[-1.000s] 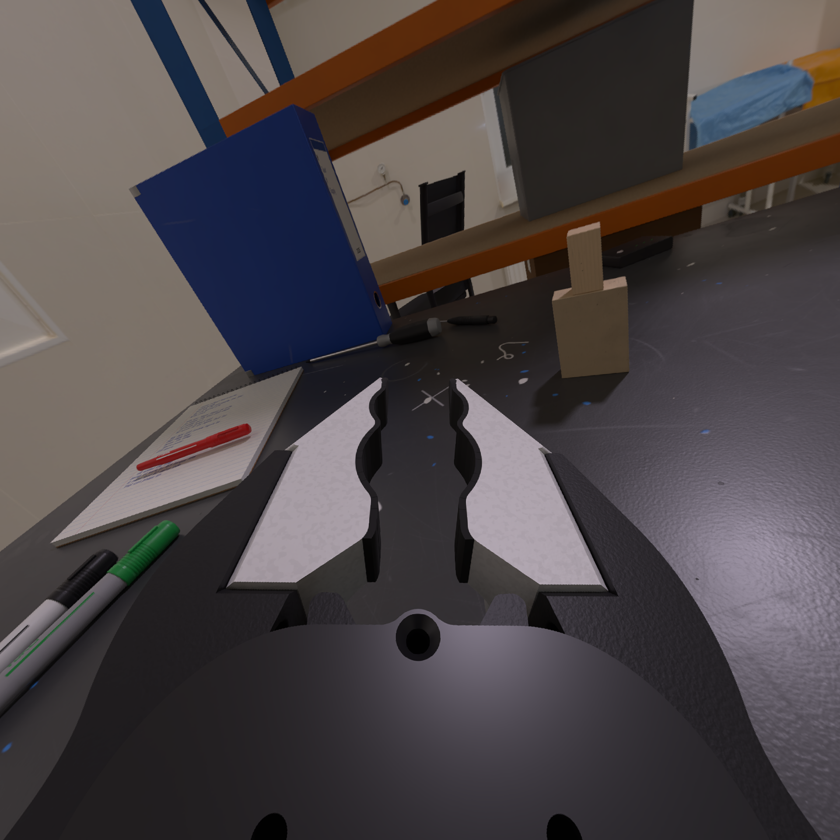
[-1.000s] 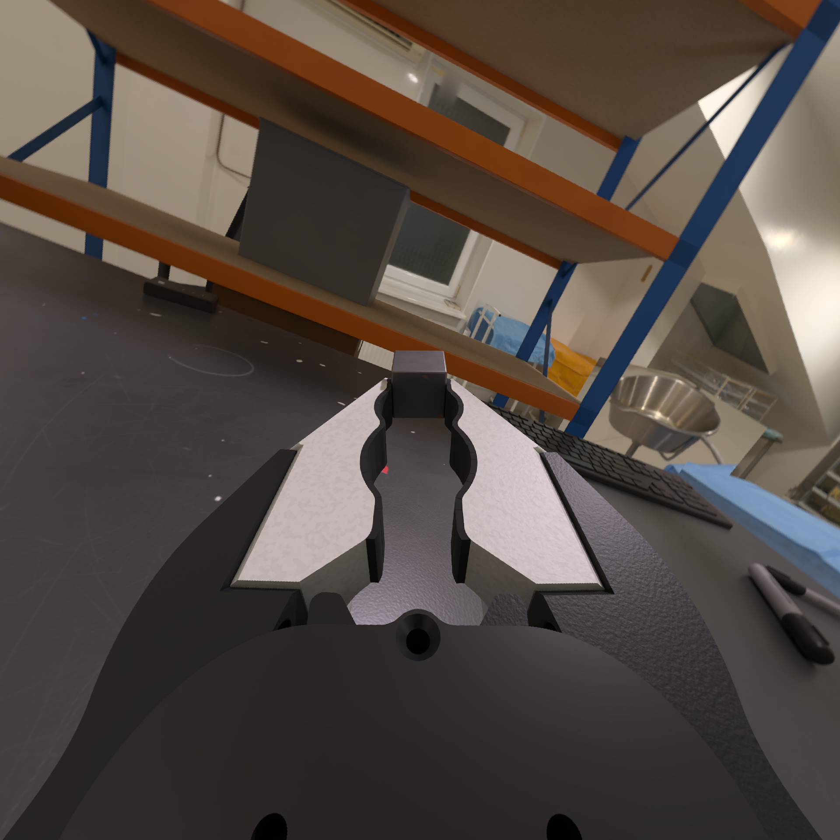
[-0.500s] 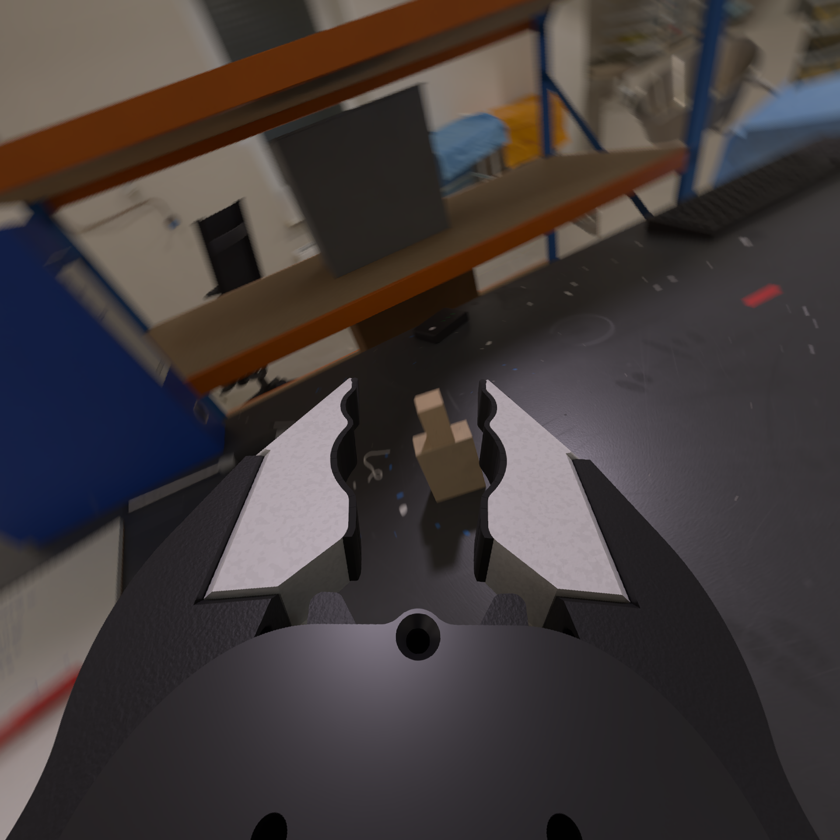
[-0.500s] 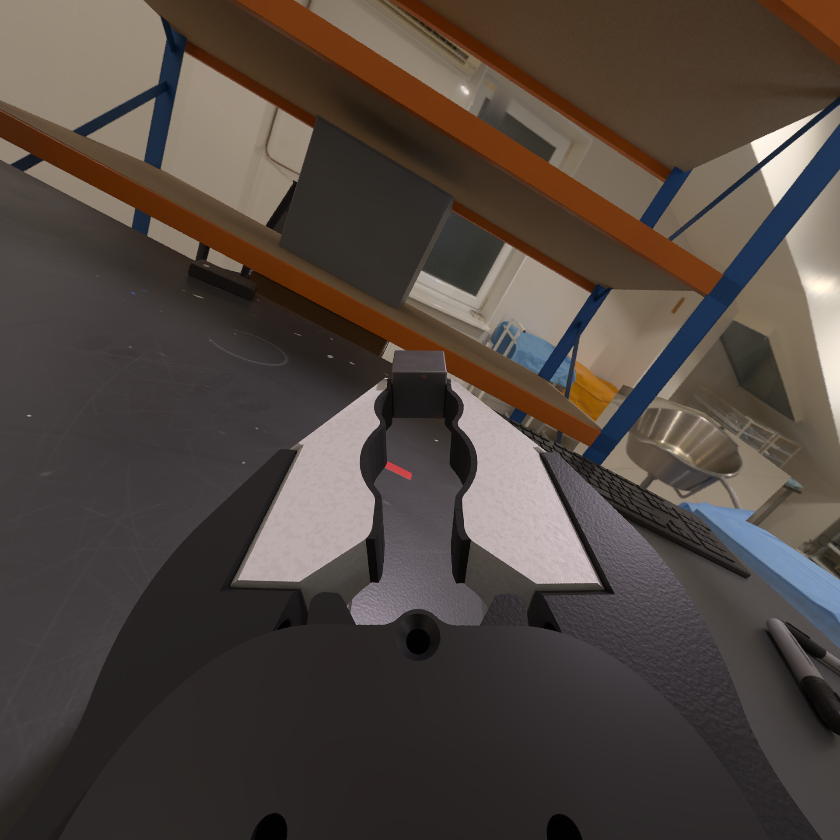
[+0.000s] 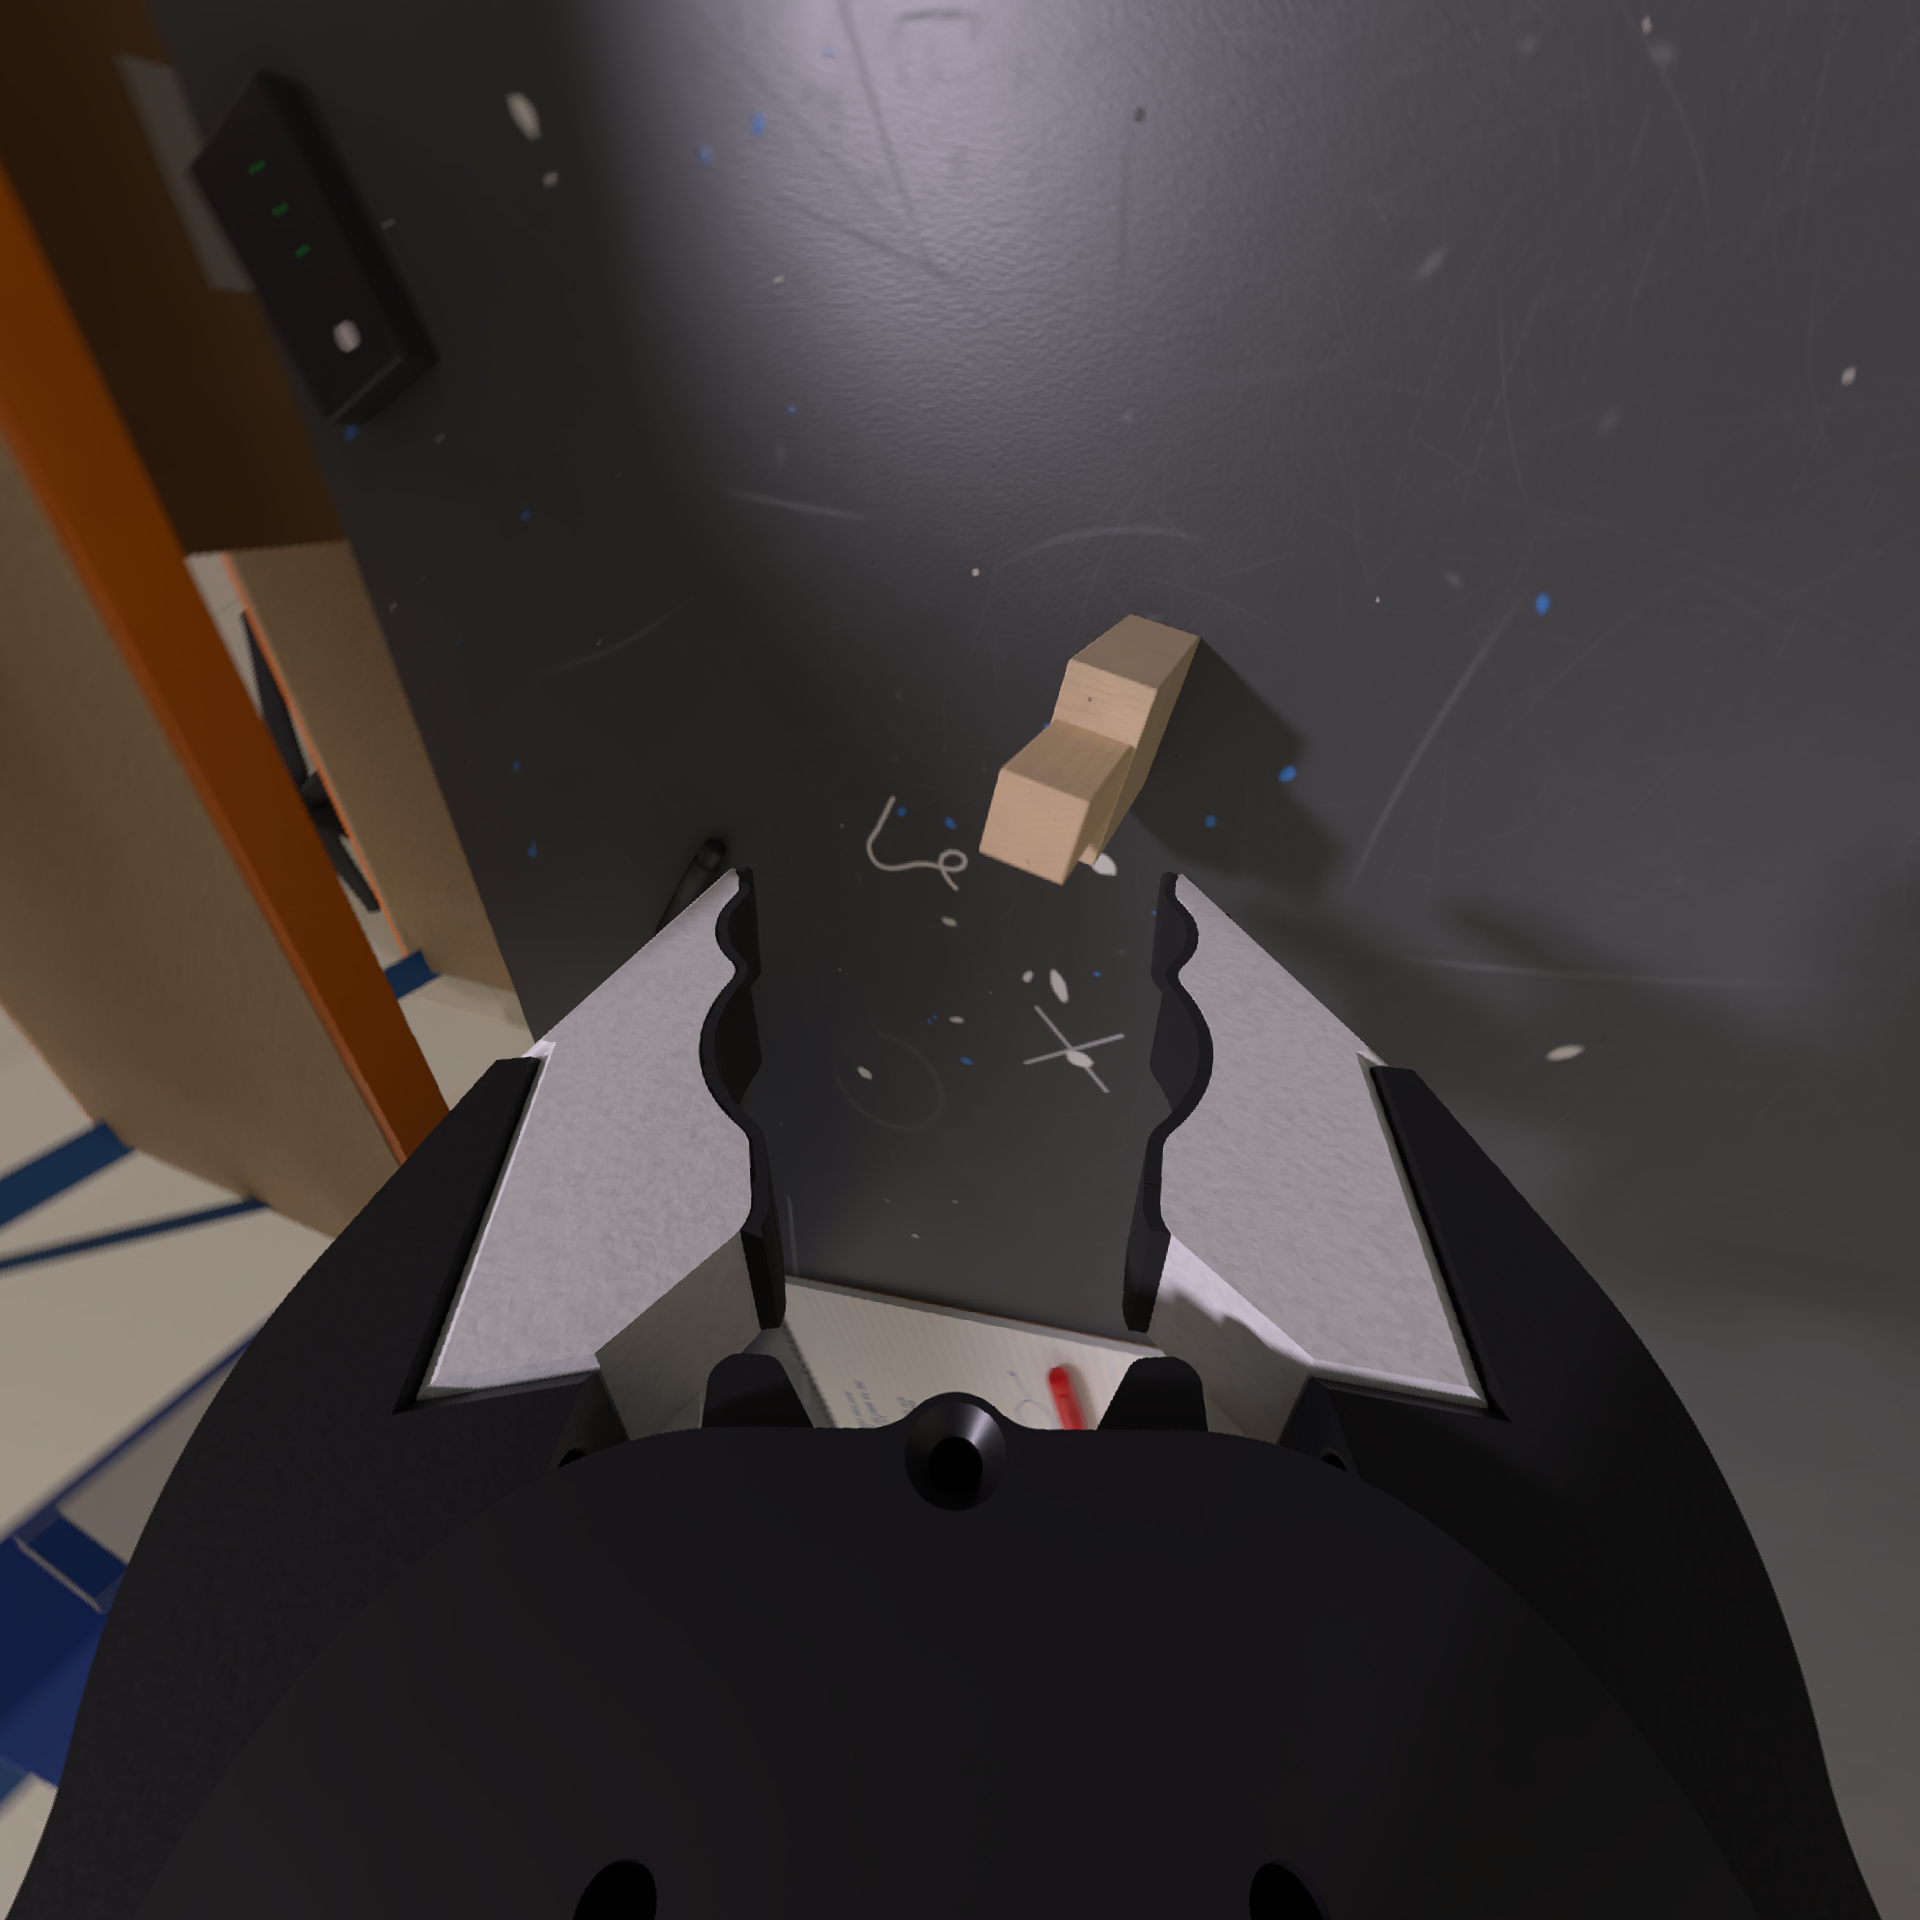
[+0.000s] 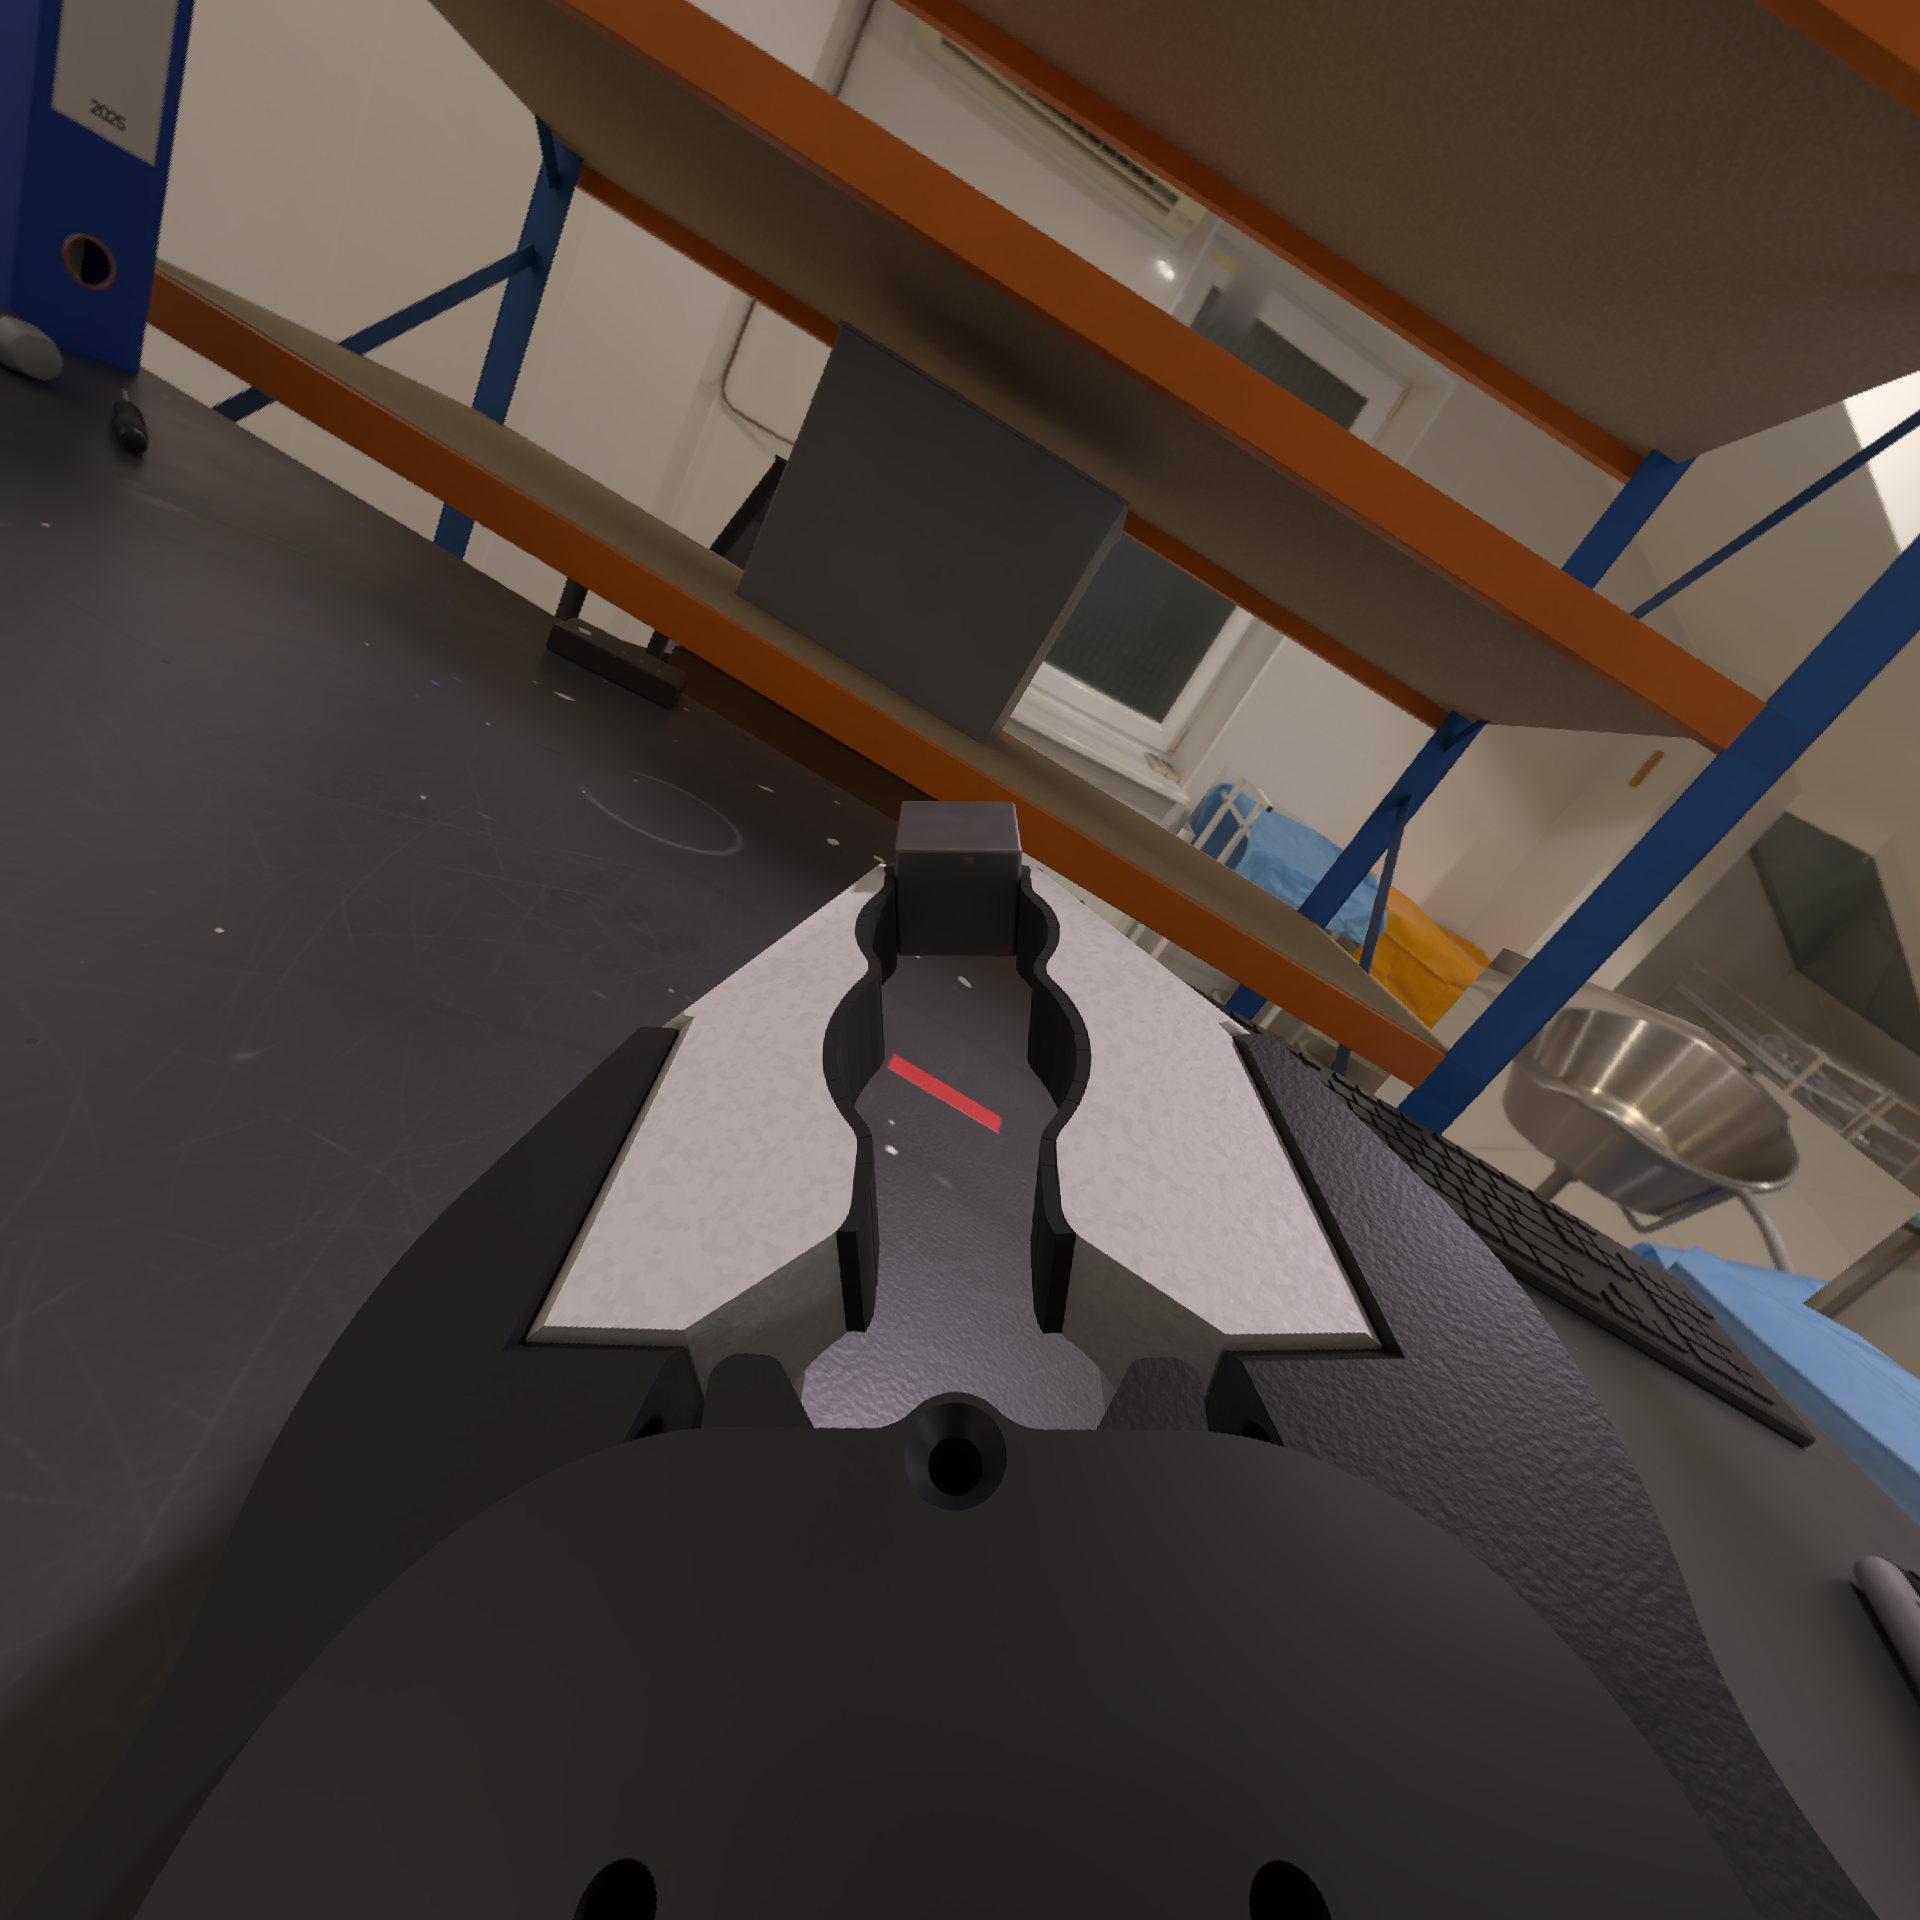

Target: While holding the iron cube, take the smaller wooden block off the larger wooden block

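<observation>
Two tongs above a dark, scratched table [image 5: 1351,312].
The left tongs [image 5: 956,883] are spread wide, grasping nothing, above the small pale wooden block [image 5: 1049,805], which stands on the bigger pale wooden block [image 5: 1127,675]. The right tongs [image 6: 956,883] are clenched on the small, smooth, dark grey iron cube [image 6: 956,883] at their tips.

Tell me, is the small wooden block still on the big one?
Yes. The smaller wooden block sits on the larger wooden block; the open left claw is clear of both.
</observation>
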